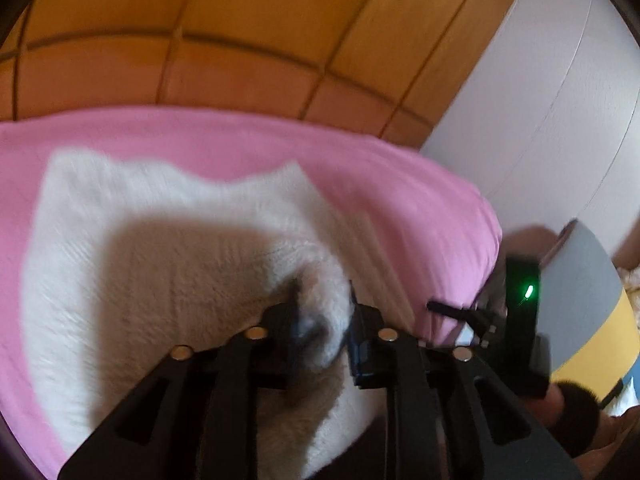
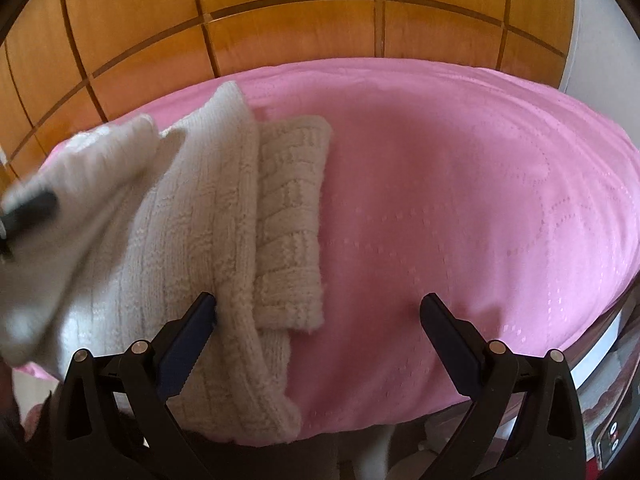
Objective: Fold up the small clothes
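Observation:
A small cream knitted sweater (image 2: 224, 248) lies on a pink cloth-covered surface (image 2: 460, 208), at its left side in the right wrist view. My left gripper (image 1: 324, 300) is shut on a fold of the sweater (image 1: 160, 280) and holds it raised; its tip shows at the left edge of the right wrist view (image 2: 30, 208). My right gripper (image 2: 318, 312) is open and empty, low over the sweater's right edge, with its left finger (image 2: 188, 344) against the knit. A ribbed sleeve (image 2: 292, 224) lies folded under the body.
A wooden panelled wall (image 2: 280, 20) stands behind the pink surface. A white wall or door (image 1: 540, 120) is at the right. The right gripper's body (image 1: 520, 312) and a grey-and-yellow object (image 1: 580, 300) sit off the surface's right edge.

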### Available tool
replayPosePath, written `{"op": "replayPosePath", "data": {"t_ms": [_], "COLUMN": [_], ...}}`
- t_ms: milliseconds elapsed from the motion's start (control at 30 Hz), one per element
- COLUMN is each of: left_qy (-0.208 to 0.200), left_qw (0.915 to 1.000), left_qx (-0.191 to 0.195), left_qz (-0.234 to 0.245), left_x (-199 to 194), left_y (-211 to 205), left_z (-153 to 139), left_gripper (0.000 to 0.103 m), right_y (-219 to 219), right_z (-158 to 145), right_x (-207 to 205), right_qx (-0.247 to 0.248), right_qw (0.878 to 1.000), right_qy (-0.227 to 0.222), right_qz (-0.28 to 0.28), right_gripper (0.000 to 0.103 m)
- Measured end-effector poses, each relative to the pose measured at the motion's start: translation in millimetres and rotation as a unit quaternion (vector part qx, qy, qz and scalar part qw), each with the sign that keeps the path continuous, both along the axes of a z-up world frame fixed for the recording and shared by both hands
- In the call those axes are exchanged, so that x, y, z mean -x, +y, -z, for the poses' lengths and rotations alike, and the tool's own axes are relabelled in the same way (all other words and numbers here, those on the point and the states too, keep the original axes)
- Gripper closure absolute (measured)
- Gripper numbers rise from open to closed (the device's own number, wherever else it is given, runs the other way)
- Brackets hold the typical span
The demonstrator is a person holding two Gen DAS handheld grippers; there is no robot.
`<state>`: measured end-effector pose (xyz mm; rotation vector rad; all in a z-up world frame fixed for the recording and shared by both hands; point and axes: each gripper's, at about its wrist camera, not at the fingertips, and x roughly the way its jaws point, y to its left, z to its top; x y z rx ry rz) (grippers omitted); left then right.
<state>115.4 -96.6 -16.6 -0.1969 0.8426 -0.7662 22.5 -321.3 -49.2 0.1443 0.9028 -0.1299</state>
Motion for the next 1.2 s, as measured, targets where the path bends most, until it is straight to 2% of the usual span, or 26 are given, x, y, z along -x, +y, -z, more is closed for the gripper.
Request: {"op": "replayPosePath", "data": {"t_ms": [33,100,167,267,300,367,433,467,533,600,667,733,767,800,833,900,933,967,1000,1067,1167,1200], "left_qy": [0.008,0.013,-0.009,-0.049,-0.073,-0.101,-0.109,-0.106,-0.074,-0.048,-0.029,-0.01,-0.007,-0.001,0.005,0.014,0.02,0.024,0.024,0.008,-0.038,-0.044], "left_qw": [0.9999,0.9975,0.9933,0.989,0.9873,0.9863,0.9845,0.9833,0.9787,0.9726,0.9685,0.9685,0.9702,0.9726,0.9762,0.9817,0.9828,0.9838,0.986,0.9907,0.9923,0.9926], "left_qx": [0.007,0.05,0.087,0.112,0.124,0.129,0.127,0.124,0.097,0.074,0.054,0.028,0.017,0.006,0.002,0.003,0.007,0.015,0.019,-0.009,-0.047,-0.046], "left_qz": [0.012,0.048,0.076,0.083,0.068,0.021,-0.052,-0.081,-0.165,-0.215,-0.241,-0.247,-0.242,-0.232,-0.217,-0.19,-0.184,-0.177,-0.164,-0.135,-0.108,-0.104], "left_x": [10,19,29,45,49,49,42,41,30,26,21,17,14,13,13,14,14,21,20,21,30,31], "left_y": [-7,-6,-1,13,24,46,72,83,111,130,142,147,145,141,135,124,120,125,119,98,64,58], "left_z": [1,-9,-26,-46,-54,-60,-59,-56,-41,-24,-9,9,18,24,31,42,47,51,52,46,30,26], "left_gripper": [0.06,0.017,0.008,0.007,0.005,0.004,0.003,0.004,0.004,0.004,0.004,0.004,0.004,0.003,0.003,0.002,0.002,0.002,0.002,0.002,0.002,0.002], "right_y": [-1,-3,-4,-7,-7,0,11,17,26,35,41,44,47,50,54,63,71,77,84,91,80,72], "right_z": [-2,-14,-29,-50,-55,-61,-59,-56,-45,-31,-21,-11,-9,-6,-3,-1,-2,-5,-8,-21,-47,-54], "right_x": [1,5,11,19,20,18,12,8,-3,-16,-25,-38,-43,-50,-57,-65,-70,-73,-76,-79,-71,-68], "right_qx": [0.0,0.003,-0.003,-0.058,-0.081,-0.139,-0.2,-0.232,-0.29,-0.353,-0.408,-0.455,-0.467,-0.467,-0.456,-0.447,-0.437,-0.421,-0.399,-0.364,-0.353,-0.351], "right_qw": [1.0,1.0,0.998,0.992,0.989,0.982,0.969,0.961,0.946,0.926,0.904,0.882,0.877,0.876,0.883,0.888,0.892,0.899,0.907,0.919,0.92,0.921], "right_qy": [-0.003,-0.03,-0.067,-0.113,-0.121,-0.12,-0.107,-0.099,-0.069,-0.032,-0.011,0.004,0.005,0.006,0.017,0.025,0.023,0.022,0.027,0.019,-0.017,-0.028], "right_qz": [0.0,0.006,0.011,-0.002,-0.014,-0.052,-0.094,-0.11,-0.128,-0.13,-0.129,-0.122,-0.118,-0.116,-0.111,-0.109,-0.115,-0.121,-0.129,-0.15,-0.169,-0.166], "right_gripper": [0.003,0.003,0.003,0.003,0.003,0.003,0.003,0.003,0.003,0.003,0.003,0.003,0.003,0.003,0.006,0.017,0.03,0.056,0.068,0.078,0.082,0.082]}}
